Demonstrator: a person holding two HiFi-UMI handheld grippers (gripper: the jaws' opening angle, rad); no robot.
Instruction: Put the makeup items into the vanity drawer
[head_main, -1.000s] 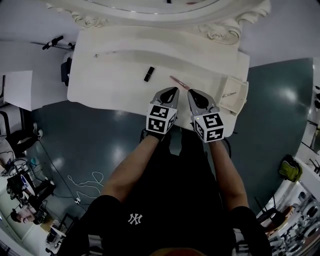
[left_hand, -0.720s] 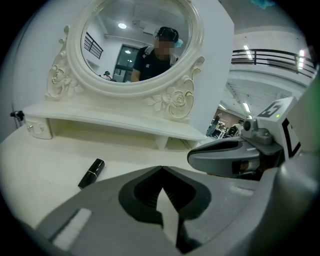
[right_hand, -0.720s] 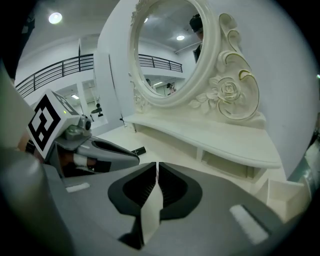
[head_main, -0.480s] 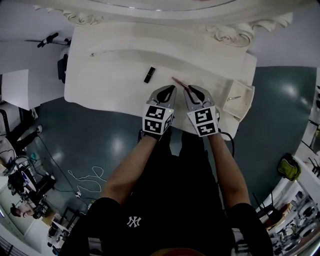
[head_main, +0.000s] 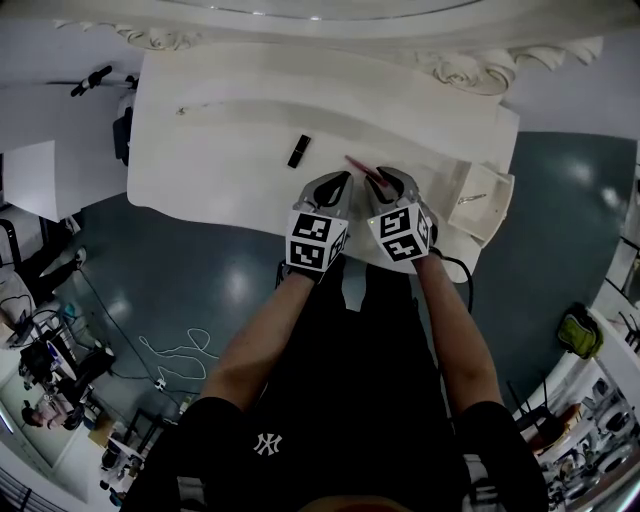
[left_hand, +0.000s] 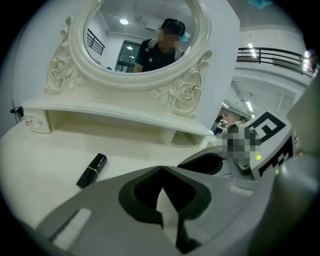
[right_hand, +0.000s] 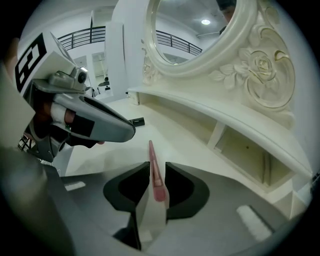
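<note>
On the white vanity top (head_main: 220, 150) lie a black lipstick (head_main: 298, 150) and a slim pink stick (head_main: 358, 165). My right gripper (head_main: 385, 180) stands low over the stick's near end. In the right gripper view the pink stick (right_hand: 152, 155) lies between the jaws, which stand narrowly open (right_hand: 157, 164) with a sliver of gap on its right side. Just left of it, my left gripper (head_main: 338, 183) is shut and empty (left_hand: 161, 169). The lipstick (left_hand: 92, 170) lies ahead and left of it. The open drawer (head_main: 492, 182) sticks out at the right end.
A small thin item (head_main: 472, 198) lies inside the drawer. An ornate oval mirror (left_hand: 142, 40) rises behind a raised shelf (left_hand: 115, 117) at the back of the vanity. Grey floor with cables (head_main: 170, 360) lies left of the person.
The right gripper has moved left and forward so that its jaws sit around the pink stick's near end. The left gripper has hardly moved.
</note>
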